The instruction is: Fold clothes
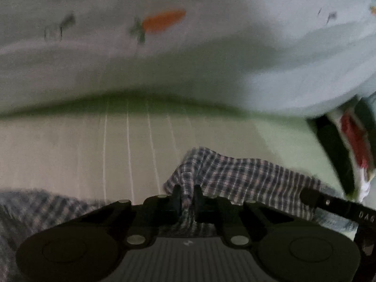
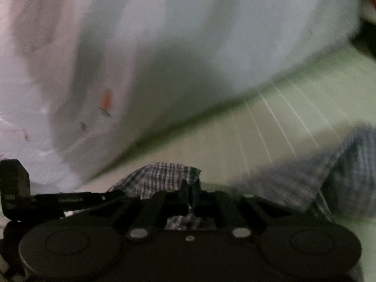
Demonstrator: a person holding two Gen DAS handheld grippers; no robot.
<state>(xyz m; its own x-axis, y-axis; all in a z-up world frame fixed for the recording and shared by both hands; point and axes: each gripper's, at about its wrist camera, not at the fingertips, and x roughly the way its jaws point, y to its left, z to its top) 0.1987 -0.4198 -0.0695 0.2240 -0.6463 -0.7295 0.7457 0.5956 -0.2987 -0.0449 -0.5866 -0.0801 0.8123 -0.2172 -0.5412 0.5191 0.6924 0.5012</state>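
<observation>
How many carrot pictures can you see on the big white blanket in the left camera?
2. One whole carrot sits upper middle on the white blanket. An orange bit at the far right edge looks like another. Folds may hide more.

Checked garment (image 1: 237, 176): blue-white plaid, thin, crumpled. Left wrist view: bunched fold at 6 o'clock, spreading toward 4 o'clock over pale green striped surface; second portion at 8 o'clock. Right wrist view: small peaked corner (image 2: 162, 178) at 6 o'clock, blurred mass at 4 o'clock, probably same garment.
</observation>
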